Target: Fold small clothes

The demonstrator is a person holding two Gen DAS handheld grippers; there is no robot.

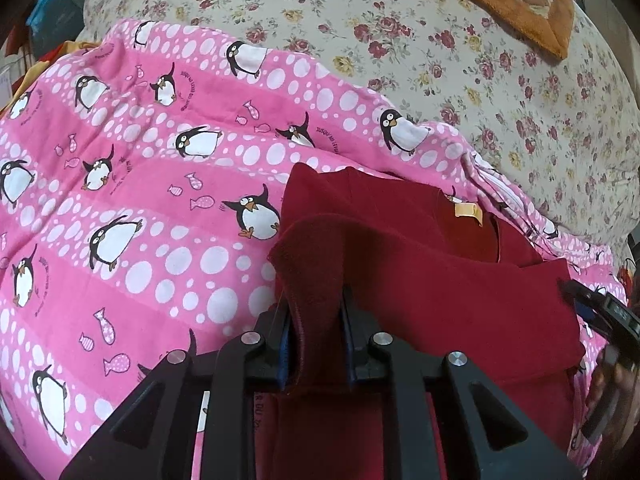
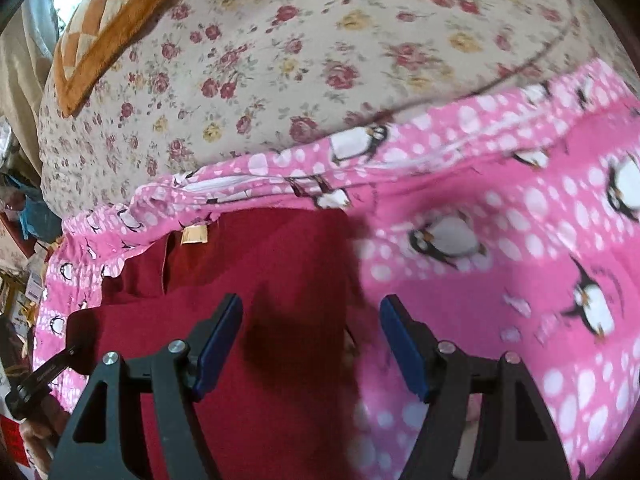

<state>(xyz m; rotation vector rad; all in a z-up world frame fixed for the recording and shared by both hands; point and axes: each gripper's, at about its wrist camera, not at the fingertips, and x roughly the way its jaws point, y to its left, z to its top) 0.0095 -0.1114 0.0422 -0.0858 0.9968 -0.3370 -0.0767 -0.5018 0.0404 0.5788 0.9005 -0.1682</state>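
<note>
A dark red small garment (image 1: 440, 292) with a yellow neck label (image 1: 468, 212) lies on a pink penguin blanket (image 1: 140, 200). My left gripper (image 1: 318, 304) is shut on a raised fold at the garment's left edge. The cloth stands up between the pads. In the right wrist view the garment (image 2: 260, 264) fills the lower left, its label (image 2: 194, 236) at the top. My right gripper (image 2: 312, 300) hovers open over the garment's right edge, where it meets the blanket (image 2: 500, 280), with nothing between its blue pads (image 2: 218, 344). The right wrist view is blurred.
A floral bedsheet (image 1: 440, 40) spreads beyond the blanket, with an orange checkered cushion (image 1: 520, 0) at its far corner. A hand on a black device (image 1: 608, 320) shows at the right edge of the left wrist view. Clutter (image 2: 24, 216) lies past the bed's left side.
</note>
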